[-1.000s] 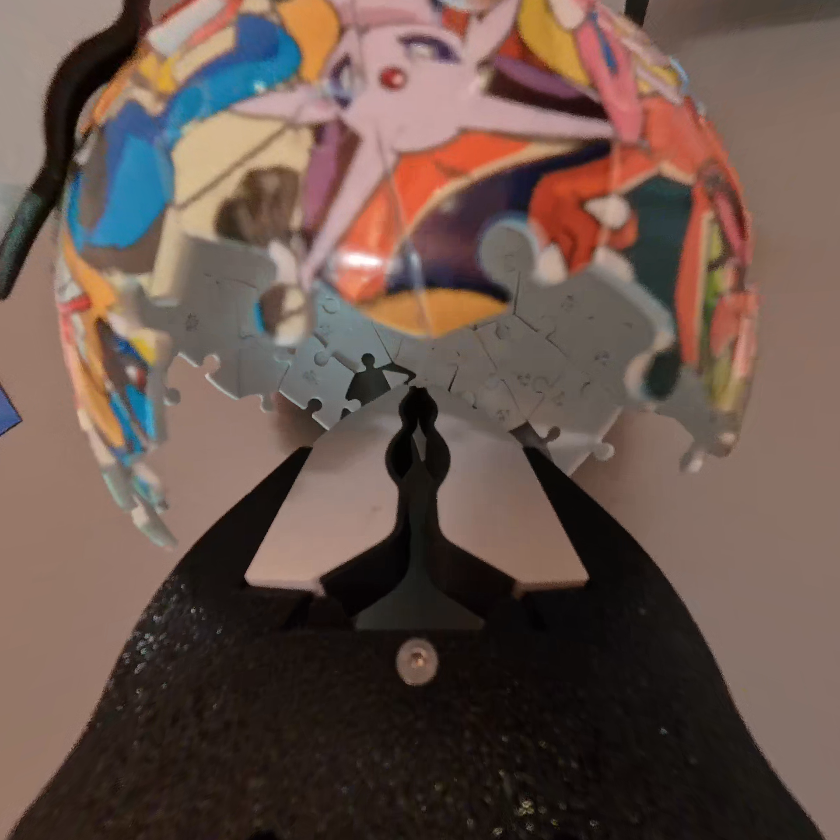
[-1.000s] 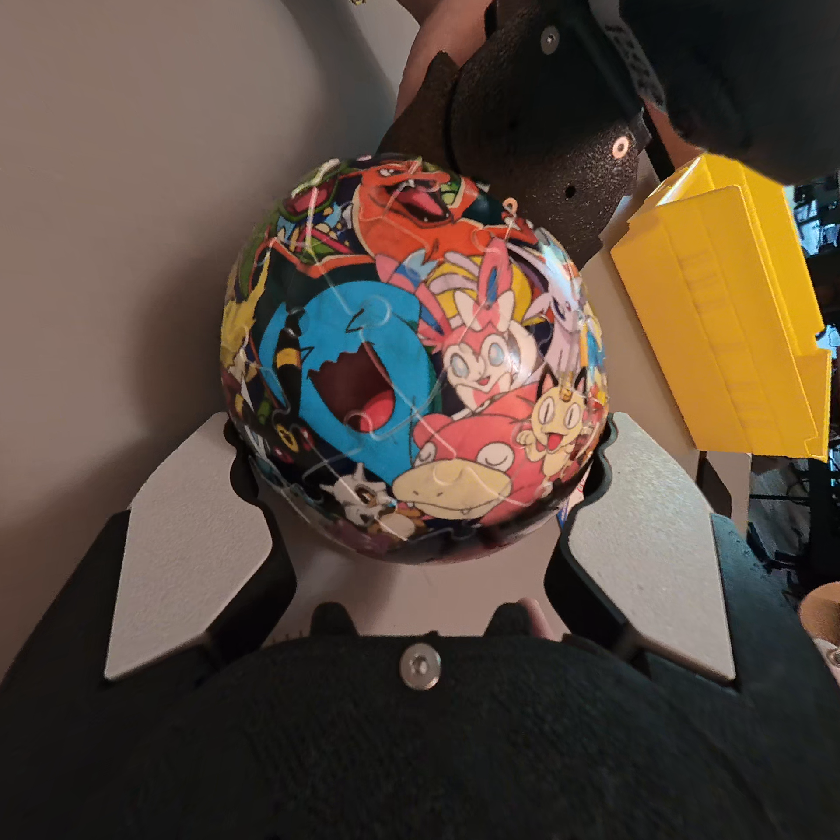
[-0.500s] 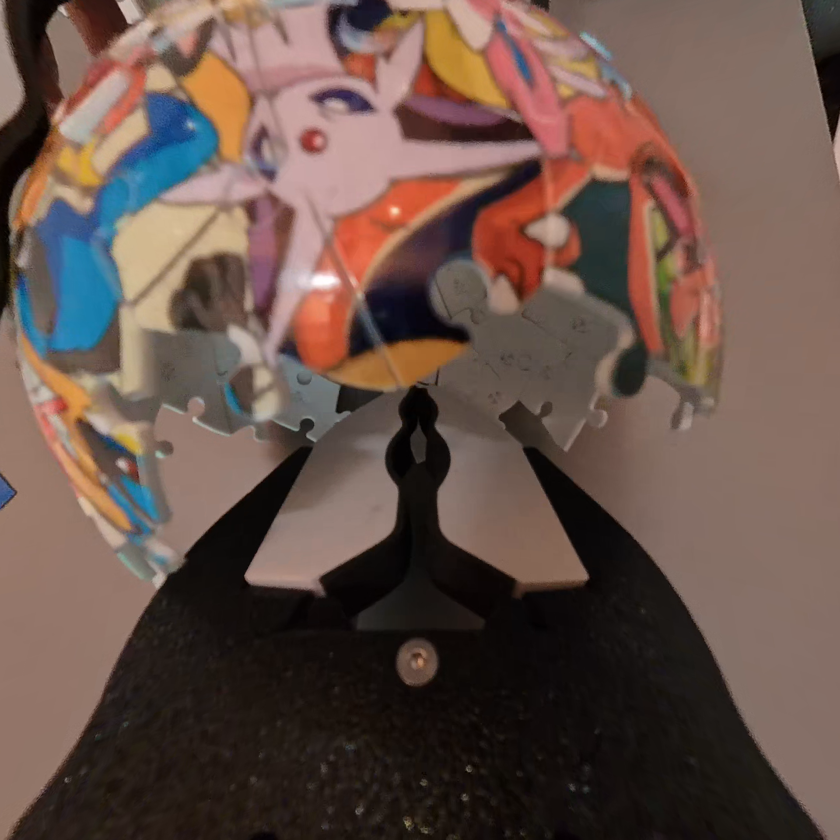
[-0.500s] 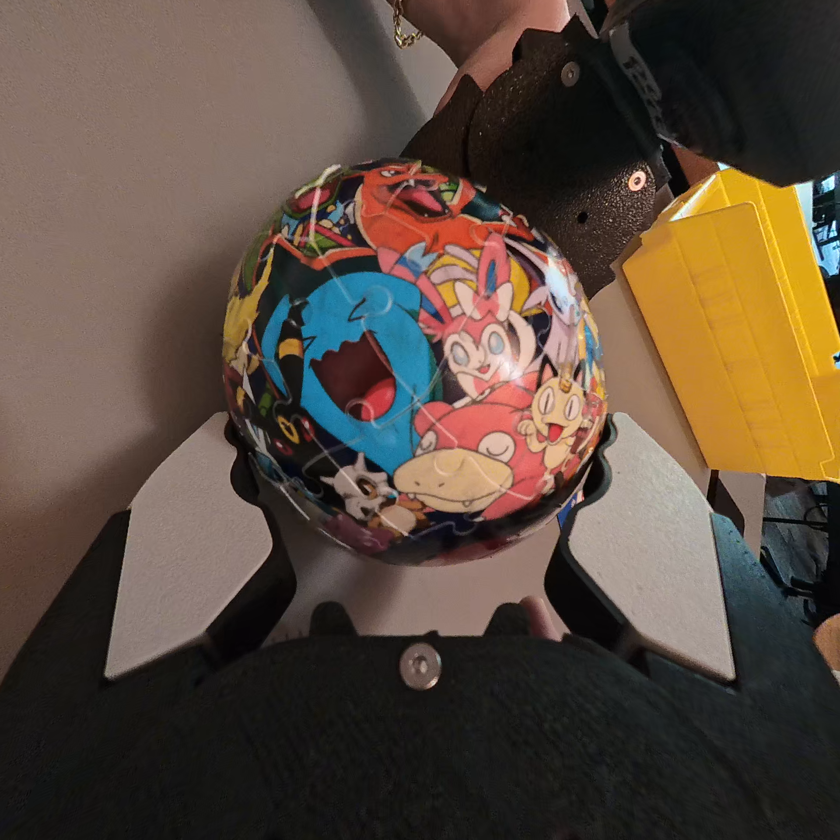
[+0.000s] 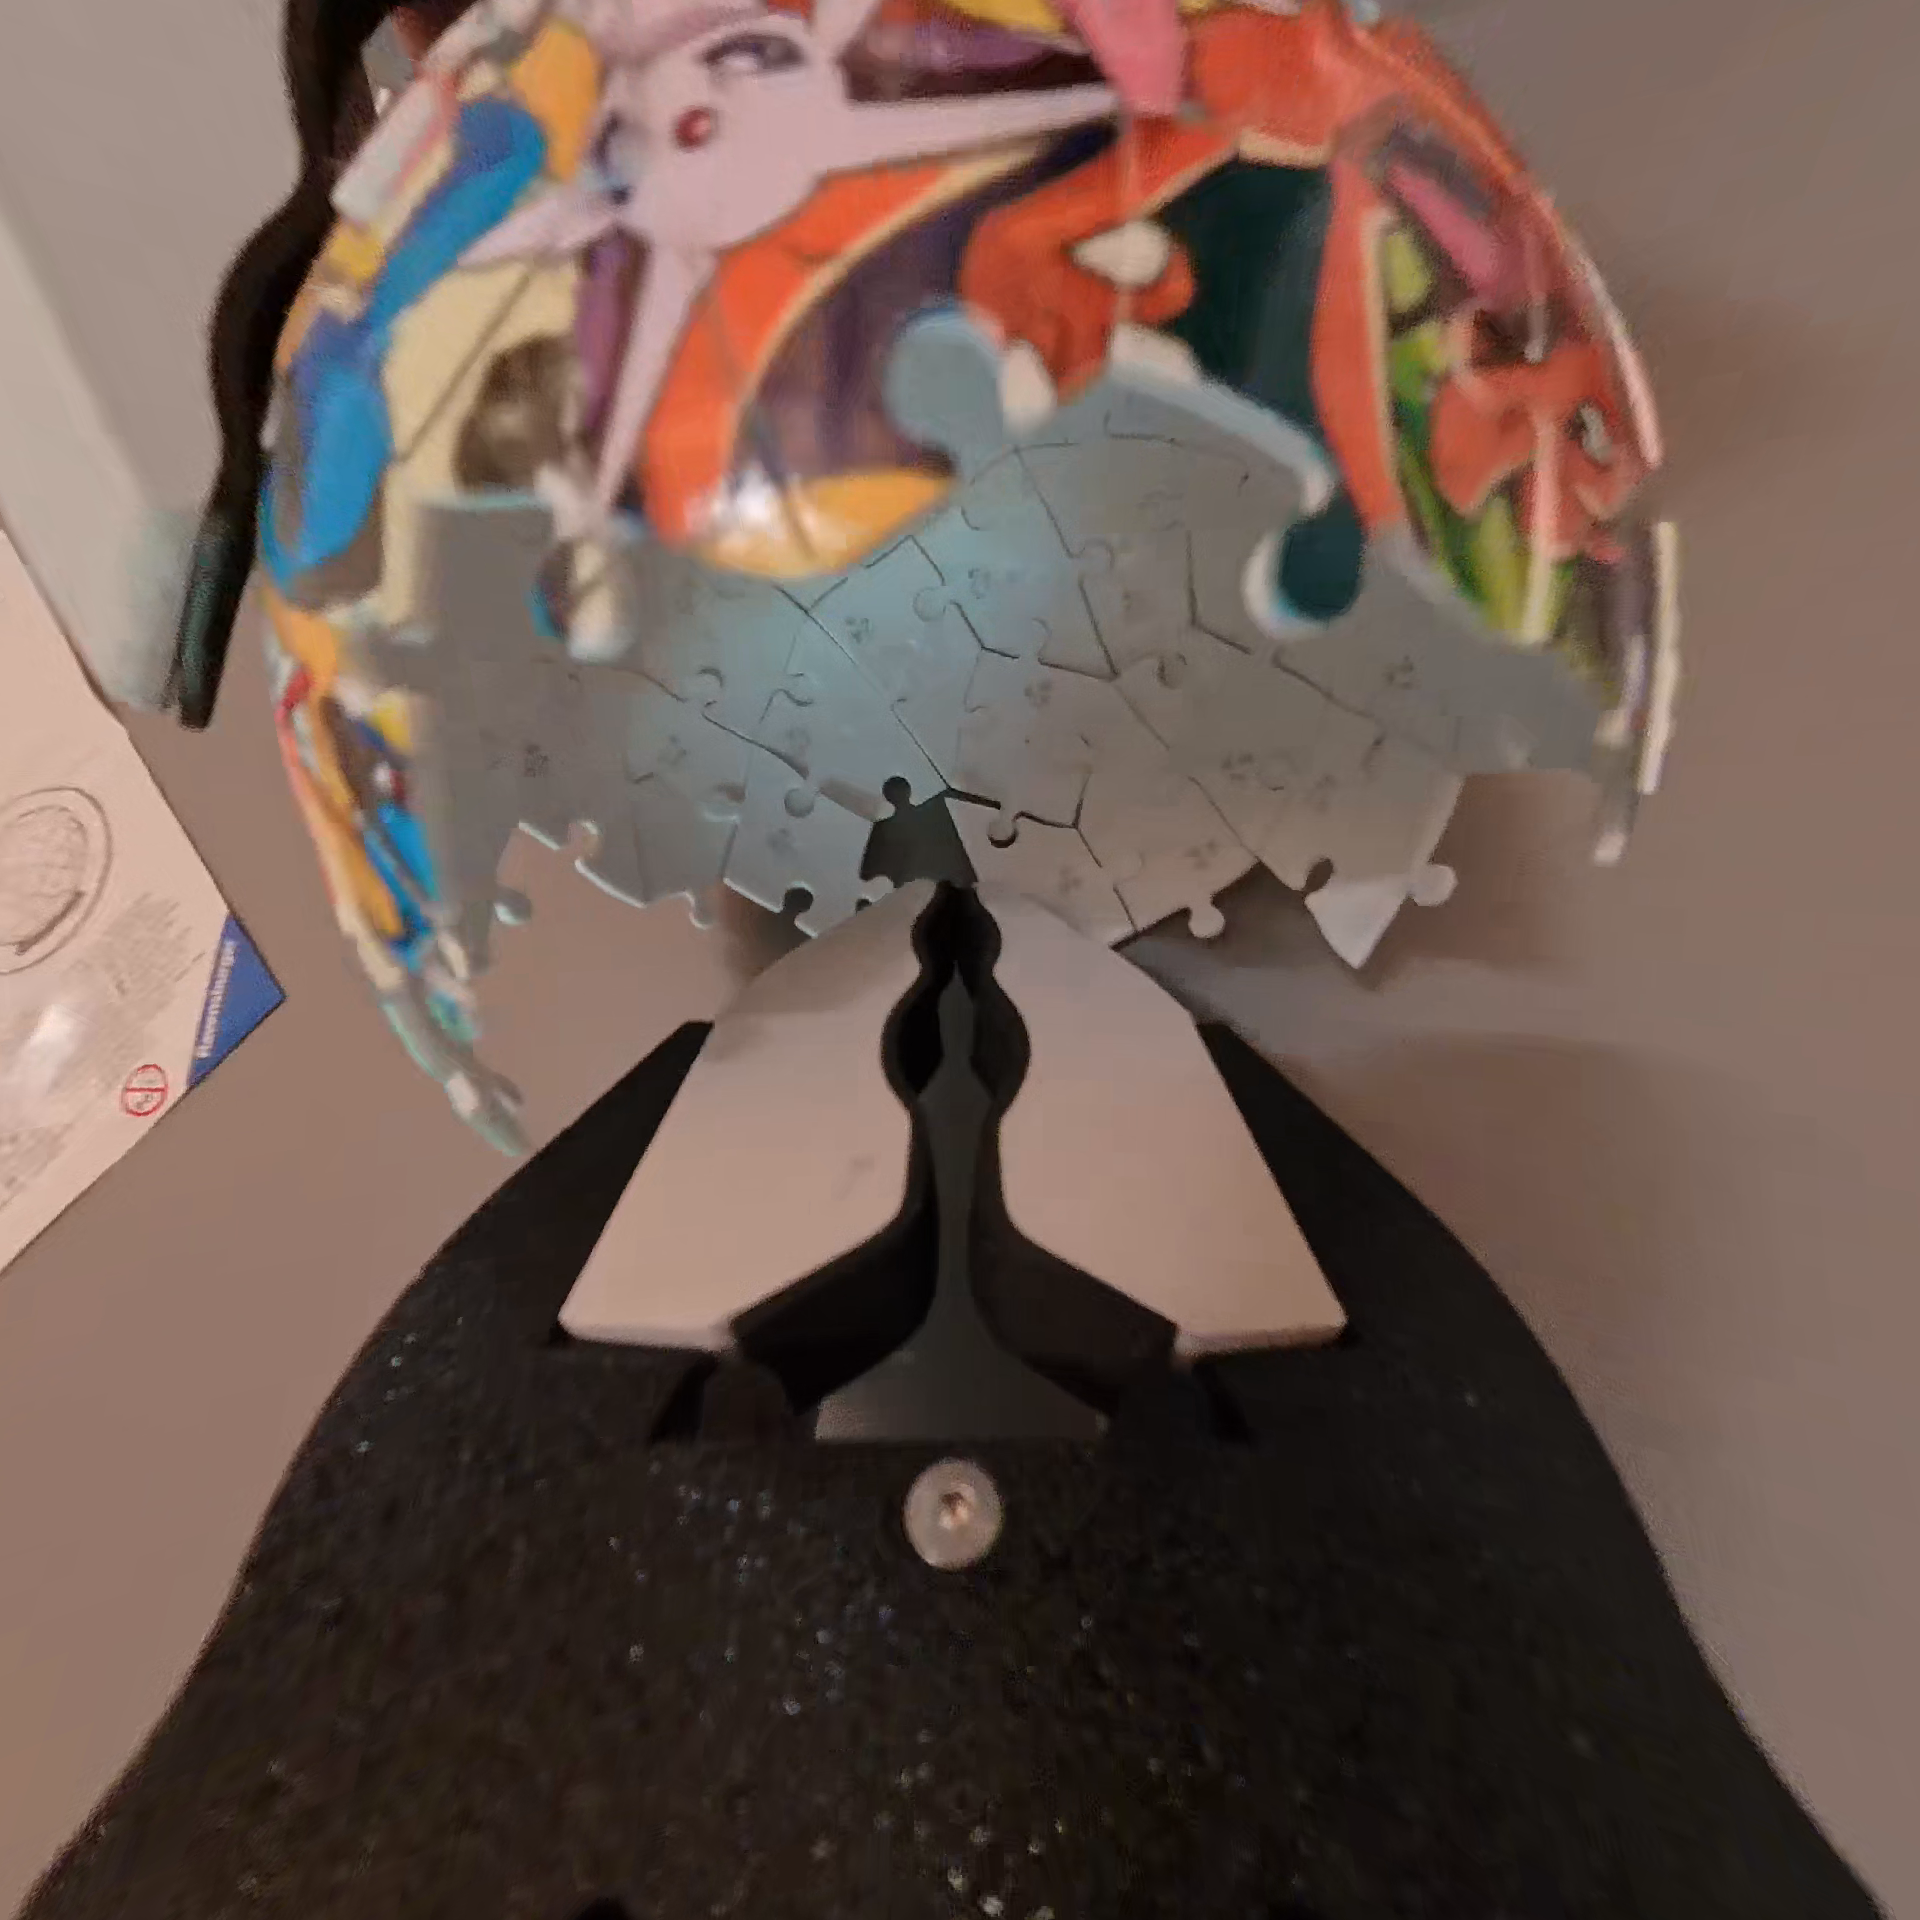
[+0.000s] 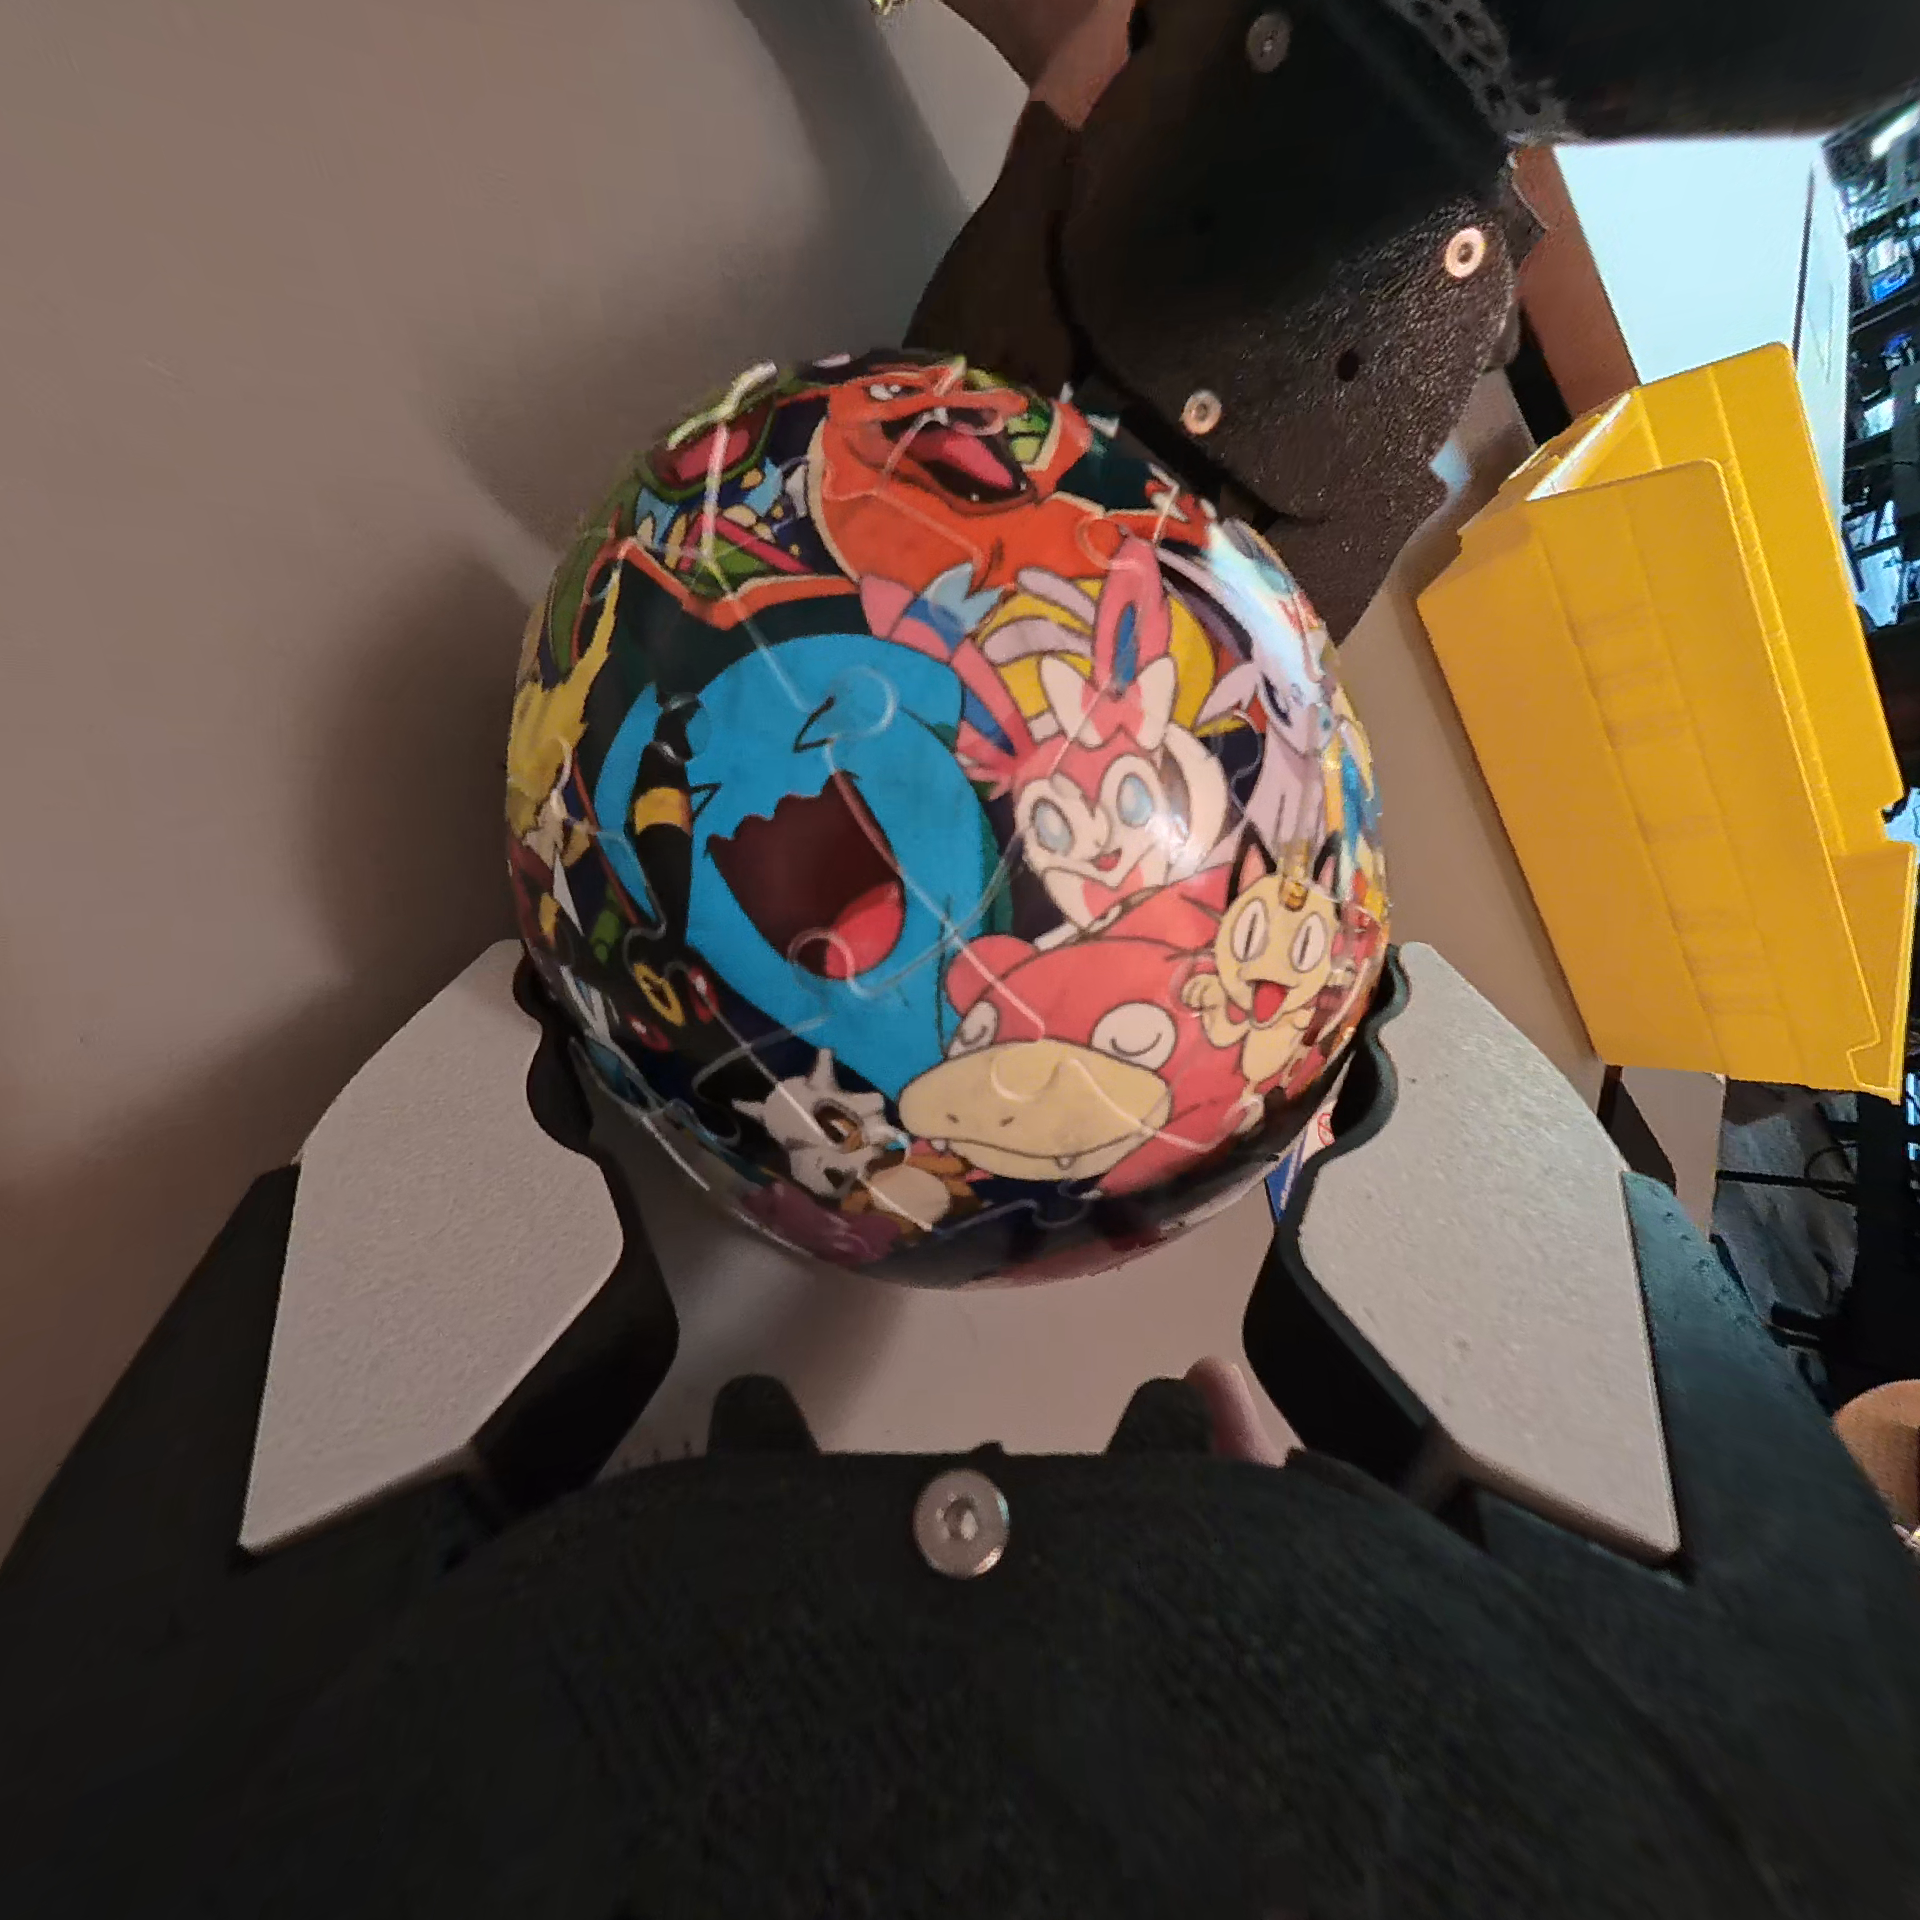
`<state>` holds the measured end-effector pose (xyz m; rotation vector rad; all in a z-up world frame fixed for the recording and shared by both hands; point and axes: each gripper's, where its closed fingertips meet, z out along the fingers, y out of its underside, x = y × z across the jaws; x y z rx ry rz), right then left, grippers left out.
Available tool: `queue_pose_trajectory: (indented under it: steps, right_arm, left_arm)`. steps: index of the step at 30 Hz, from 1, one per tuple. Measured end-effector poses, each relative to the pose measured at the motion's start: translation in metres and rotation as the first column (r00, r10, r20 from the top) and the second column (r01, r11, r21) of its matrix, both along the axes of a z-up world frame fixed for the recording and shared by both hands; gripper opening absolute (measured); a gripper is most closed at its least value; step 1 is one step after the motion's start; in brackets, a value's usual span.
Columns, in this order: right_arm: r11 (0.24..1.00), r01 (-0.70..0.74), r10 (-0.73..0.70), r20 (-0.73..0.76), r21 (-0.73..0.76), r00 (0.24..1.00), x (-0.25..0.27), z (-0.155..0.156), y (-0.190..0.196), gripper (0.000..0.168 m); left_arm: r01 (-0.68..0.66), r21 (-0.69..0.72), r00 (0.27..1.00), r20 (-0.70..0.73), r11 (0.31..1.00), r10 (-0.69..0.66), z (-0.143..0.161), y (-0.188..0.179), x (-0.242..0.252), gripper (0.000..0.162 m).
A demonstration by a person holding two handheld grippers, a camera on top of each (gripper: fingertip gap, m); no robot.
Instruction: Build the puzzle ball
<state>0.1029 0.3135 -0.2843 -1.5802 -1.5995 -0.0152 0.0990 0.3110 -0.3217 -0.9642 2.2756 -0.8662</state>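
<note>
Two grippers work on one puzzle ball [image 6: 945, 821] held above a pale tabletop [image 6: 260, 520]. From the right wrist view, the right gripper [image 6: 956, 1049] has its jaws spread wide and pressed against the ball's lower flanks on both sides, so it clasps the ball with the colourful cartoon-printed surface facing the camera. Beyond the ball, the left gripper [image 6: 1278, 343] reaches in from the far side, its black body tilted toward the ball's upper far edge. In the left wrist view, the left gripper [image 5: 951, 904] has its two fingers drawn together, tips meeting right at the ragged lower rim of the ball's shell [image 5: 987, 707]; whether a piece is pinched between the tips cannot be told. This side of the ball is unfinished: the printed outer pieces stop in a jagged line, and the grey inner faces of the far wall's pieces show through the opening, with knobs and sockets along the free edge. One black finger of the right gripper [image 5: 249, 343] curves along the ball's left side. A yellow plastic bin [image 6: 1662, 748] stands to the right of the ball, well apart; its contents are hidden. A printed instruction sheet [image 5: 94, 935] lies flat on the table at the left. Below and right of the ball the tabletop lies bare.
</note>
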Motion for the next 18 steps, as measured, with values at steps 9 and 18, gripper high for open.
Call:
queue_pose_trajectory:
  steps: [9, 18]
  right_arm:
    - [0.998, -0.009, 0.006, -0.061, -0.056, 0.998, -0.001, 0.001, 0.003, 0.141]
    - [0.994, -0.008, -0.003, -0.093, -0.113, 0.996, -0.003, 0.000, 0.006, 0.141]
  left_arm:
    - [0.034, 0.009, 0.999, -0.008, 0.999, -0.034, -0.002, -0.010, 0.009, 0.000]
    - [0.046, 0.020, 0.997, -0.057, 0.999, -0.045, -0.005, -0.013, 0.012, 0.000]
